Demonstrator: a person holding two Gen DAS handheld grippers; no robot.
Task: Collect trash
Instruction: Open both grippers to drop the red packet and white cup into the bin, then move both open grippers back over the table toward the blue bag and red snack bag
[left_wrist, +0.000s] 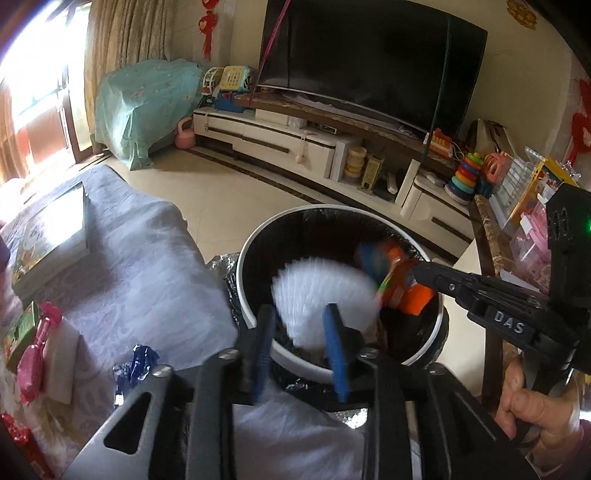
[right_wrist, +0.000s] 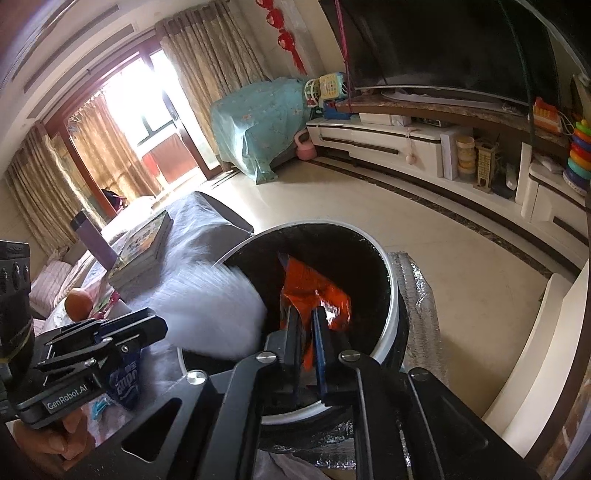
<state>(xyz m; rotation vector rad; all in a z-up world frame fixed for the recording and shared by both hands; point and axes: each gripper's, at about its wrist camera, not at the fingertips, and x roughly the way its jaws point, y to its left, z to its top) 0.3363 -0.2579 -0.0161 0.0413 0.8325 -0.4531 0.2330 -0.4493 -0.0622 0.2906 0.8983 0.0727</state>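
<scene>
A round bin (left_wrist: 255, 295) (right_wrist: 391, 314) with a white rim and a black liner stands beside the cloth-covered table. My left gripper (left_wrist: 301, 325) is open above the bin's near rim; a blurred white tissue (left_wrist: 325, 295) (right_wrist: 207, 310) is in the air just past its fingers, over the bin mouth. My right gripper (right_wrist: 306, 332) (left_wrist: 417, 275) is shut on an orange snack wrapper (right_wrist: 314, 291) (left_wrist: 402, 284) and holds it over the bin opening.
On the table lie a blue wrapper (left_wrist: 135, 365) (right_wrist: 125, 384), a pink wrapper (left_wrist: 37, 350), a white block (left_wrist: 62, 362), a green box (left_wrist: 22, 328), books (left_wrist: 48, 236) and an orange (right_wrist: 77, 302). A TV stand (left_wrist: 280, 140) runs along the far wall.
</scene>
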